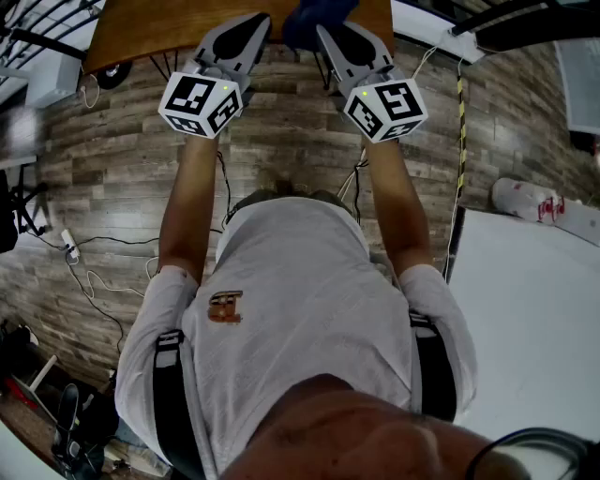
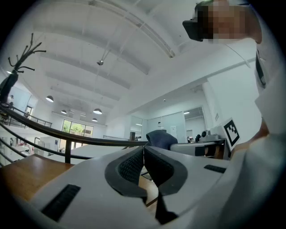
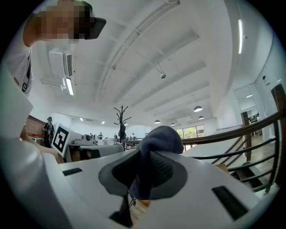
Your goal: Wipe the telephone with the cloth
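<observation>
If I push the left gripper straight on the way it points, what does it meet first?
Probably the dark blue cloth pinched in the right gripper: it sits dead ahead of the left gripper, though depth is unclear.

Cloth (image 1: 314,19) — partly beyond top edge

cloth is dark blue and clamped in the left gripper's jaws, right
No: the dark blue cloth is clamped in the right gripper, as the right gripper view shows. The left gripper is shut on nothing.
</observation>
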`<state>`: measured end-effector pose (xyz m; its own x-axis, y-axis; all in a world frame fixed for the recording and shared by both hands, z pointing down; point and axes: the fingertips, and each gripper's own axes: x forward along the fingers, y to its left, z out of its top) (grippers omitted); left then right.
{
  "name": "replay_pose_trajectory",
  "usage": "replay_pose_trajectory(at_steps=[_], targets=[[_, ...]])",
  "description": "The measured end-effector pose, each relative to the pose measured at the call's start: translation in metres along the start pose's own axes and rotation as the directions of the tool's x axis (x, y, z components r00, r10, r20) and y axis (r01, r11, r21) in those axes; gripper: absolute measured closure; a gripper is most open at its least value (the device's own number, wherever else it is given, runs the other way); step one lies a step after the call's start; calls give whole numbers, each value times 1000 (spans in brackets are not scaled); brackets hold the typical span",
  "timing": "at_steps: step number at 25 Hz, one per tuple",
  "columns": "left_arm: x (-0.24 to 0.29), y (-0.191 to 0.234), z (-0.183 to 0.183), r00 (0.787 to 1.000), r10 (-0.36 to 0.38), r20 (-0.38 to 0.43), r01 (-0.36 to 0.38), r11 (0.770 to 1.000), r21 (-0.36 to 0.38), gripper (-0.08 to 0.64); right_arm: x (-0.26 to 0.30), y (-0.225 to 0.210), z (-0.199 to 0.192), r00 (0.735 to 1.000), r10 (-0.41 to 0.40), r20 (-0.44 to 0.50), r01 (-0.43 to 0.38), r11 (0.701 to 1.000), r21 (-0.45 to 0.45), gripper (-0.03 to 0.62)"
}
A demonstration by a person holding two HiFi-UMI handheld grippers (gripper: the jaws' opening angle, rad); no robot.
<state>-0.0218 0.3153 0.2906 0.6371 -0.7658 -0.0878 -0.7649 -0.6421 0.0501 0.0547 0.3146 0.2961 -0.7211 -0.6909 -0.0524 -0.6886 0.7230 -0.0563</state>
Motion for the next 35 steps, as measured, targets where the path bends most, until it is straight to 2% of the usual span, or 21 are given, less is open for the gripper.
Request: replay_pose_trajectory(at_steps=[21,28,35], targets=[[-11,68,1,998,-56,14,56,998,6,538,58,16,-6,998,-55,-11,54,998,-23,520],[1,93,-2,998,-69,0,69,998,4,538,84,0,-6,997,-73,-16,73,997,-15,520],[27,111,-5,998,-62,-1,62,998,14,538,106,-25,-9,998,-57,-8,57,998,-12,520]])
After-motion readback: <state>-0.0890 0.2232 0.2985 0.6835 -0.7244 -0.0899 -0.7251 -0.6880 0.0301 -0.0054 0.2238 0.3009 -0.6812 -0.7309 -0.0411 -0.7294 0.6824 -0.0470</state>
